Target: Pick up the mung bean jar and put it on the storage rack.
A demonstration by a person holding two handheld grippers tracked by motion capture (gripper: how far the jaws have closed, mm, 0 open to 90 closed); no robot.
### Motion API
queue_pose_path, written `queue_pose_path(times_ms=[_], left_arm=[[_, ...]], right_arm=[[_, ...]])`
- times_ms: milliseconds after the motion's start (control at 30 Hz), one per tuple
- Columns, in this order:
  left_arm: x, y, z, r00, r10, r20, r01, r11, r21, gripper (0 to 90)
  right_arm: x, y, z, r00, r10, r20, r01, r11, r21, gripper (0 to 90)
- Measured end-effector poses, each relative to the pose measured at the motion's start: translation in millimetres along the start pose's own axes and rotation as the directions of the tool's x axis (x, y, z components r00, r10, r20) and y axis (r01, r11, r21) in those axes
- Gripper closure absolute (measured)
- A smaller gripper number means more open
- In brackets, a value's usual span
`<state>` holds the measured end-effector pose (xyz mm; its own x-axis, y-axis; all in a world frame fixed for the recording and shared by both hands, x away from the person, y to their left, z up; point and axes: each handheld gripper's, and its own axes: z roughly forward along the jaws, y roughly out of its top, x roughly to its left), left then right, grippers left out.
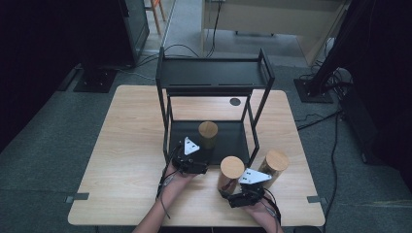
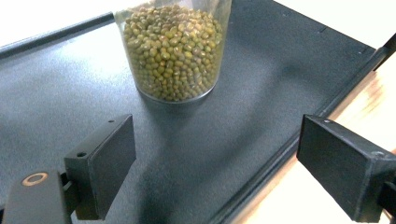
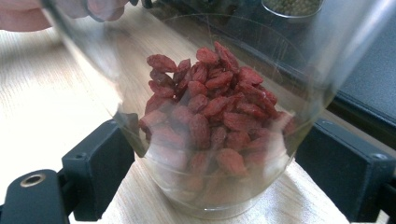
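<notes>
On the wooden table (image 1: pixel 131 145) over grey carpet, left claw (image 1: pixel 190 156) gapes empty; right claw (image 3: pixel 215 177) flanks the berry jar (image 3: pixel 210 116), grip unclear

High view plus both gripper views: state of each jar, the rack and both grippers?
Mung bean jar: upright on the rack's lower shelf, lidded.
Goji berry jar: on the table between the right gripper's jaws, lidded.
Third jar: upright on table, lidded.
Rack: top shelf bare.
Left gripper: open.
Right gripper: open.

grey carpet floor (image 1: pixel 53 141), wooden table (image 1: pixel 131 145), trailing cables (image 1: pixel 335 145), dark surroundings
</notes>
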<state>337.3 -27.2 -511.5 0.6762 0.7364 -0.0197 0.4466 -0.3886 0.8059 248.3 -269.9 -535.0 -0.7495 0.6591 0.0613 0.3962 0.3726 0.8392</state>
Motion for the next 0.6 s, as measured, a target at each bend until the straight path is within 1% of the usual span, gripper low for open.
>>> queue_pose_path(times_ms=[133, 600], left_arm=[[-0.9, -2.6, -1.8, 1.0000, -0.003, 0.006, 0.003, 1.0000, -0.005, 12.1], [-6.1, -9.0, -9.2, 0.9999, 0.011, 0.011, -0.011, 0.9998, -0.016, 12.1]], right_arm=[[0.1, 0.0, 0.1, 1.0000, 0.001, 0.000, -0.001, 1.000, 0.001, 11.8], [0.3, 0.1, 0.3, 1.0000, 0.000, 0.001, 0.000, 1.000, 0.002, 11.8]])
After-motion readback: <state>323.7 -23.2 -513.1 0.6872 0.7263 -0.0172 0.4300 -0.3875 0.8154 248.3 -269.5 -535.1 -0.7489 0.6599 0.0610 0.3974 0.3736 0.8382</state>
